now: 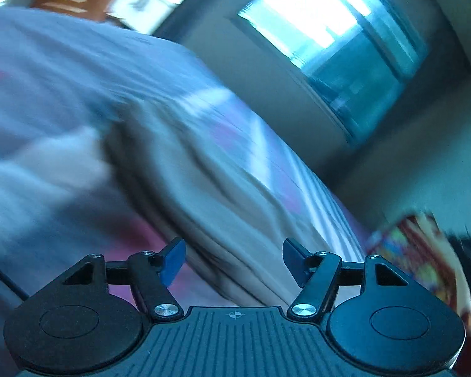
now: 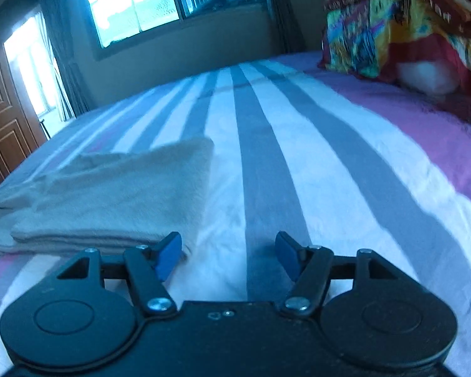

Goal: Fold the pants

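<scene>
The beige pants (image 2: 125, 188) lie folded in a flat stack on the striped bedsheet (image 2: 257, 157), left of centre in the right wrist view. My right gripper (image 2: 228, 248) stands open just right of their near corner, with only sheet between its blue pads. The left wrist view is tilted and blurred. There the pants (image 1: 204, 172) run diagonally across the bed, and my left gripper (image 1: 234, 251) is open above their near end with nothing pressed between its pads.
A pile of colourful folded blankets (image 2: 392, 31) sits at the bed's far right corner and shows blurred in the left wrist view (image 1: 408, 251). A window (image 2: 135, 3) fills the wall beyond the bed. A wooden door (image 2: 0, 119) stands at the left.
</scene>
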A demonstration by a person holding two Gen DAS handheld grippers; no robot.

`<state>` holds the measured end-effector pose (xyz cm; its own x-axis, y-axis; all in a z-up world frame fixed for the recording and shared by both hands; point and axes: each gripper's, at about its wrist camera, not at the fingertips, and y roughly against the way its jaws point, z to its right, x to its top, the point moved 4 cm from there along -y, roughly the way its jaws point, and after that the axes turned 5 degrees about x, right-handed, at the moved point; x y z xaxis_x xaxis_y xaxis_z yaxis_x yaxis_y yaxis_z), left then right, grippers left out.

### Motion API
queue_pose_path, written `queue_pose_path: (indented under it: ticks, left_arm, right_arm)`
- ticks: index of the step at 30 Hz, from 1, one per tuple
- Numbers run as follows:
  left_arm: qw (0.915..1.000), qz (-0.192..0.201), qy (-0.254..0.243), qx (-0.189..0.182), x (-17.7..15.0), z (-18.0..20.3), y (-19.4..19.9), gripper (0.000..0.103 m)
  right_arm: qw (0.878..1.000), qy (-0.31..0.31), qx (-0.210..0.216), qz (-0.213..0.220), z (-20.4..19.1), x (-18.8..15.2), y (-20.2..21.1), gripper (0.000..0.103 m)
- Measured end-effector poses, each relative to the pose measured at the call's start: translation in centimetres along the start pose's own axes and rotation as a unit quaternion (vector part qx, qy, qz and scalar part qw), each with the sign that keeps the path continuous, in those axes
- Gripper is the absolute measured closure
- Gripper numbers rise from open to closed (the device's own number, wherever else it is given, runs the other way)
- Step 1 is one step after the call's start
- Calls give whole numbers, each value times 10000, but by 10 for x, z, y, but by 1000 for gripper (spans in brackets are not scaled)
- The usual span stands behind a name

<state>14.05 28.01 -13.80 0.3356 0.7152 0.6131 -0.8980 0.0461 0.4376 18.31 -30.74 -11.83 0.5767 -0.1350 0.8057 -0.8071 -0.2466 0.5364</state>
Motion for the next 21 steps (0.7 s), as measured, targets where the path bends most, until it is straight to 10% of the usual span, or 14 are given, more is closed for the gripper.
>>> queue_pose_path:
  ticks: [10, 11, 12, 15, 21]
  left_arm:
    - [9736, -363, 2112, -789, 51, -77, -98, 37]
    - [9750, -411, 2063, -710, 55, -76, -102, 48]
    - [9781, -317, 1977, -576, 58, -74, -98, 80]
    - [9813, 301, 1698, -853, 52, -66, -72, 80]
    - [9859, 60, 1649, -271, 38, -82, -84, 79]
  right_arm:
    - [9989, 225, -386, -123, -17, -8, -6, 32]
    - [9987, 264, -410, -156, -18, -8, -6, 31]
    - [9984, 300, -432, -207, -19, -9, -8, 30]
    - [9974, 387, -534, -287, -23, -8, -11, 28]
    - [9974, 312, -569, -301, -24, -7, -17, 26]
